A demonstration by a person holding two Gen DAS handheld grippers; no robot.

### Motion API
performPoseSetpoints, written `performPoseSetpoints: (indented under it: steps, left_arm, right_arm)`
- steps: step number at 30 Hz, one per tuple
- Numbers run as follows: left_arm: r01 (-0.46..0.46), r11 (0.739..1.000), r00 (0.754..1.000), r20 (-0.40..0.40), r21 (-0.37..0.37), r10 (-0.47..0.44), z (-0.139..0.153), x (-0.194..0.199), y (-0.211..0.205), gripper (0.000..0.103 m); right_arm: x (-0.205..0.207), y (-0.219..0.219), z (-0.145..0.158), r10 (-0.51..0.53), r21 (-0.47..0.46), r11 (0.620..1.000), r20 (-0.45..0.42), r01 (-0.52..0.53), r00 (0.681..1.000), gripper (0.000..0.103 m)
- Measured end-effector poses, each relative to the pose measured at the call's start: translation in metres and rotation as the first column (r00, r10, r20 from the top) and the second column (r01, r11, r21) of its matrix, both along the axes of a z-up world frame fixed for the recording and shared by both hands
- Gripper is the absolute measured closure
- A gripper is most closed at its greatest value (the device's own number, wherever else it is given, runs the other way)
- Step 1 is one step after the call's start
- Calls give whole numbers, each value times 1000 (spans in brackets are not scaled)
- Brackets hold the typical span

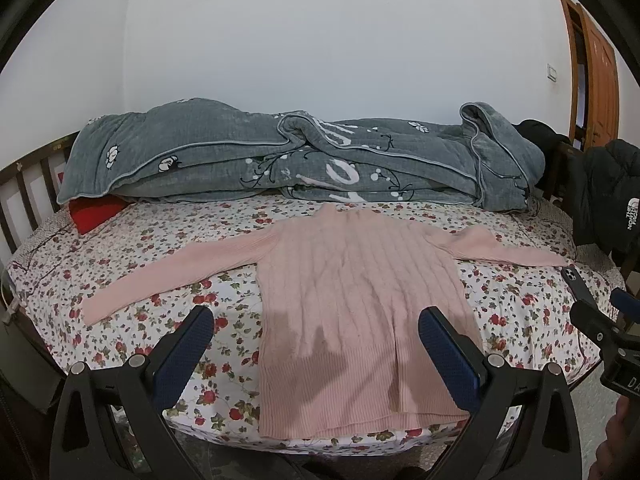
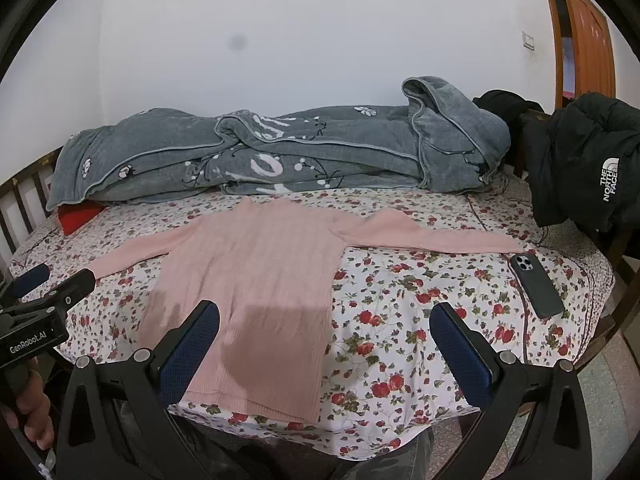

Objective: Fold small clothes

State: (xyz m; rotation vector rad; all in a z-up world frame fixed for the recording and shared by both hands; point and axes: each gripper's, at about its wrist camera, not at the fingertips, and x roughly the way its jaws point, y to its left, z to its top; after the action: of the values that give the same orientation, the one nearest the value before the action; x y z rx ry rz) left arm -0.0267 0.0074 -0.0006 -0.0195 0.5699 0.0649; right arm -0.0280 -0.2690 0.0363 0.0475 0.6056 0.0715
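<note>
Pink and knitted, the sweater [image 1: 360, 312] lies flat on the bed [image 1: 160, 248], spread out with its hem toward the person and its neck toward the far wall. Its body runs long from near to far, and its two sleeves stretch out sideways. The left sleeve [image 1: 168, 276] reaches far to the left and the right sleeve [image 2: 432, 236] reaches out to the right.

The left gripper [image 1: 316, 332] hangs right over the hem, spread wide and holding nothing. The right gripper [image 2: 326, 332] is spread wide too and empty. It hangs off to the right of the sweater, over the flowered sheet [image 2: 400, 320]. So the left gripper is nearer to the body, and the right one is nearer to the right sleeve.

A black phone [image 2: 536, 286] lies just past the right sleeve's end, near the bed edge. A grey quilt [image 1: 280, 156] is piled behind the neck. I think the sleeves should fold in first, and there is open room for that.
</note>
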Motion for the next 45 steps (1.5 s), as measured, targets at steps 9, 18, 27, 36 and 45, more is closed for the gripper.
performPoseSetpoints:
  steps: [9,18,27,36,45]
  left_arm:
    - [2,1000,1000,3,11,-2,-1,-1,-1,0]
    - [7,1000,1000,4,12,-7,0,-4,-6,0]
    - [4,1000,1000,2,13,-4,1,-3,-6,0]
    - [2,1000,1000,2,8,-2,3,-1,-2,0]
    - [19,1000,999,27,9,-19,-2,5,11,0]
  right_arm:
    - [0,-1,0,2,4,1000,1,-2,1000,0]
    - [1,2,-1,11,5,1000,-2,-11,1000,0]
    - [2,3,-1,21,12,1000,-2,-21,1000,0]
    - [2,3,-2,22,12,1000,1,-22,1000,0]
    - [2,8,-2,9,15,1000,18,-10,1000,0]
